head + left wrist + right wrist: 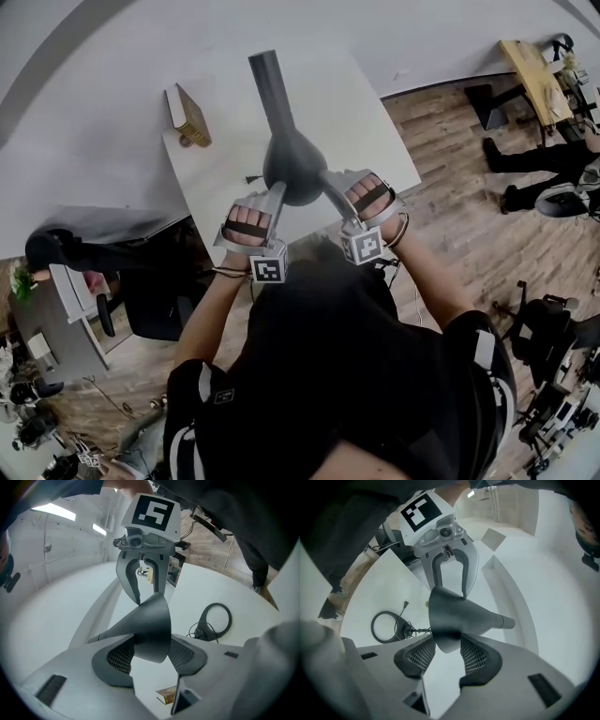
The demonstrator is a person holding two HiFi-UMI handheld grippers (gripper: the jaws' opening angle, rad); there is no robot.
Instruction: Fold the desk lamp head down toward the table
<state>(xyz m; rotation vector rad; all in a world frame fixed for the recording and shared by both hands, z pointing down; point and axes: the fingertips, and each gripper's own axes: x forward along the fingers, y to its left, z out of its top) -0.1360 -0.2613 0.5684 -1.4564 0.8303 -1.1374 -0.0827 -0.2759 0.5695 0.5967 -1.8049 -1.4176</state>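
Observation:
The desk lamp's dark grey cone head (292, 164) stands over the white table (356, 103), its tube neck (270, 82) running away from me. My left gripper (277, 194) is shut on the left side of the cone's rim, my right gripper (328, 184) on the right side. In the left gripper view the rim of the lamp head (151, 630) sits pinched between the meshed pads (119, 657), with the right gripper (143, 581) facing it across the cone. The right gripper view shows the lamp head (454, 616) clamped the same way between its pads (474, 657).
A brown book (187, 114) lies at the table's far left. A black ring with a coiled cord and plug (386, 626) lies on the tabletop below the cone. Dark office chairs (155, 291) stand left of the table; wood floor and another person's legs (525, 155) are to the right.

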